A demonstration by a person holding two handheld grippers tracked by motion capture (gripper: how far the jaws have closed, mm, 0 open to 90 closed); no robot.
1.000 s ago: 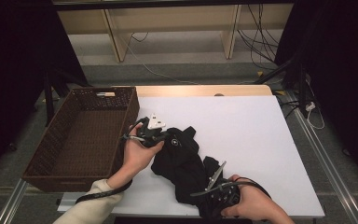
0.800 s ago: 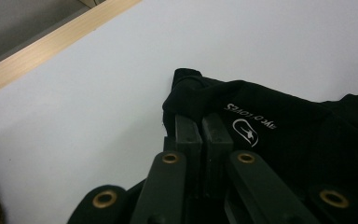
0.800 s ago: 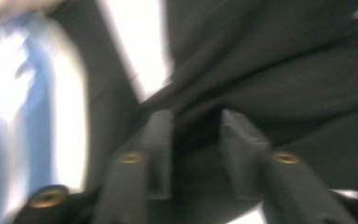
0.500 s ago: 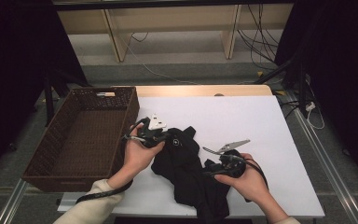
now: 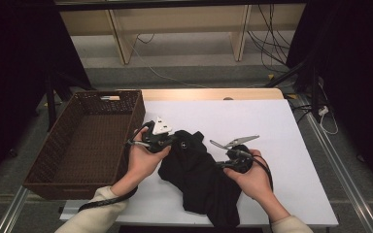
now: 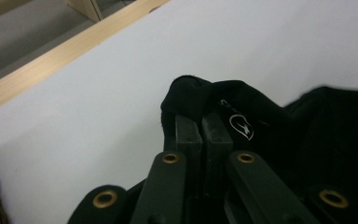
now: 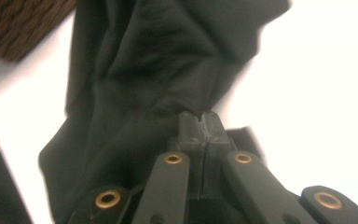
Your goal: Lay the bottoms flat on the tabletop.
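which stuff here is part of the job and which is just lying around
In the job:
- black garment
- left tool, shut on the garment
- right tool, shut on the garment's edge
- wicker basket, probably

Lying about:
- cables
- wooden shelf

Bright white table (image 5: pixel 272 126), dark surroundings, blurred overexposed right gripper view
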